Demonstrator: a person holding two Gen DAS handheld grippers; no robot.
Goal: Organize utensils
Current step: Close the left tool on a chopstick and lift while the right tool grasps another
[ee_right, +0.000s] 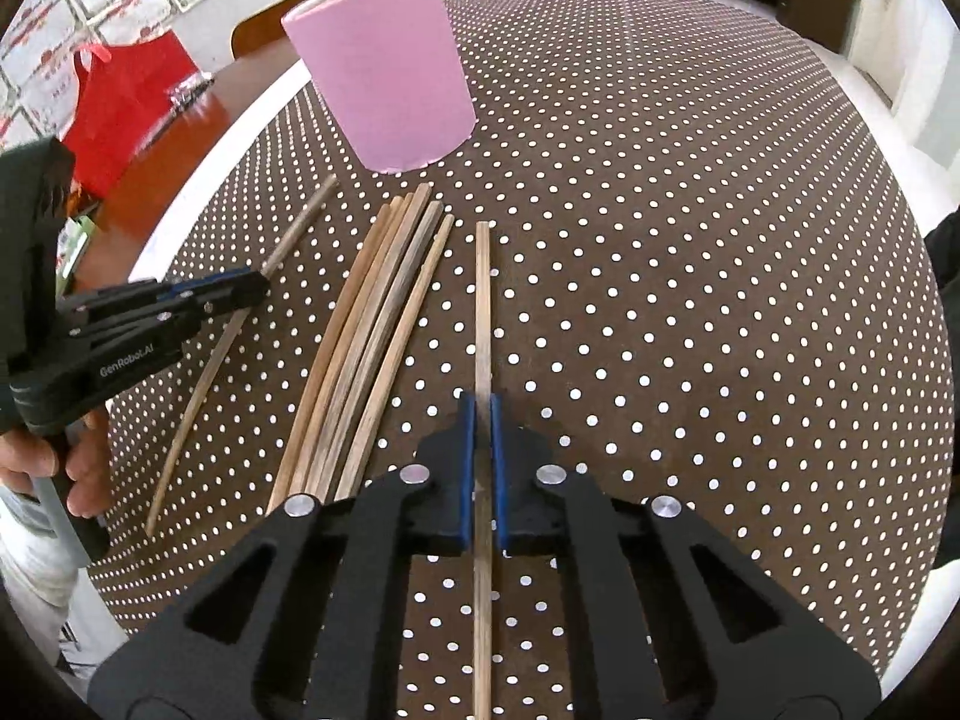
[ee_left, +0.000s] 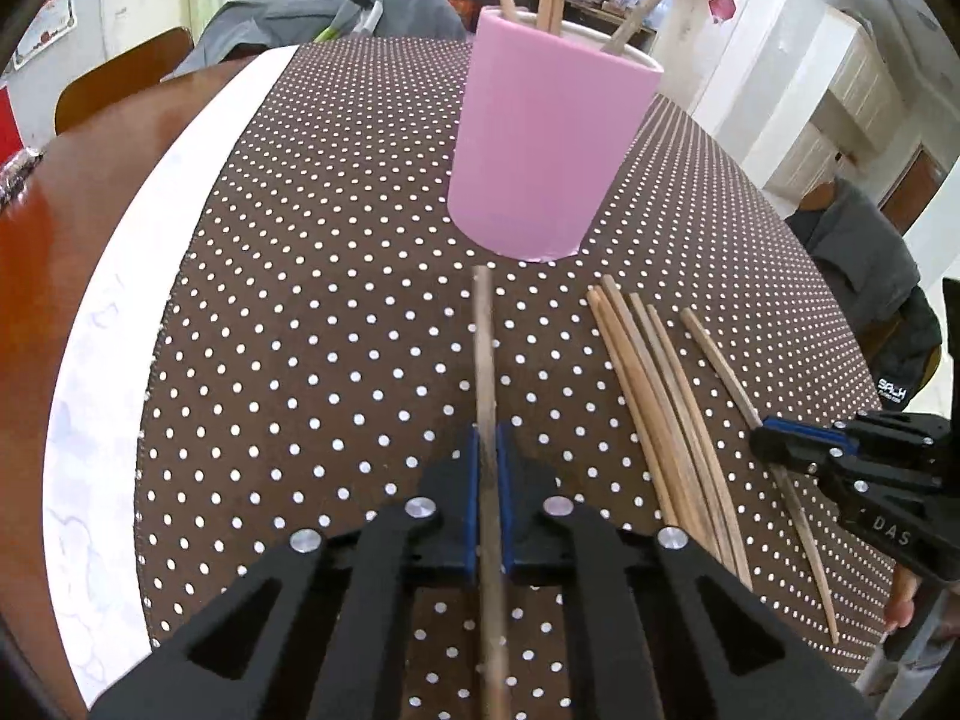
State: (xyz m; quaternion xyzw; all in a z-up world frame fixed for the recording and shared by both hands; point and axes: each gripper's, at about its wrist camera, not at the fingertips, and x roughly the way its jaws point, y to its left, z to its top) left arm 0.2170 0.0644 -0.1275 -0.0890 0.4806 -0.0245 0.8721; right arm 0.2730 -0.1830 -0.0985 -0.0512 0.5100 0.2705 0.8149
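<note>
Left hand-held gripper (ee_left: 491,468): closed tight on a dark chopstick (ee_left: 483,348), which is clamped between the blue pads and runs straight ahead along the fingers
Right hand-held gripper (ee_right: 480,450): likewise closed, a pale chopstick (ee_right: 482,300) pinched between its pads and lying ahead of it on the dotted worktop (ee_right: 690,240)
Pink holder (ee_left: 540,138): stood upright ahead of both tools, beyond the stick tips, several sticks already held inside it
Loose bundle (ee_right: 372,330): left flat between the two tools, just left of the right one
Step in hand: judged to be the lift, one stick per tool
Advice: each stick is best raised slowly, tipped upright and lowered tip-first inside the rim
Risk: the holder could be knocked if a long end is swung low; the bundle could be brushed on the way up
</note>
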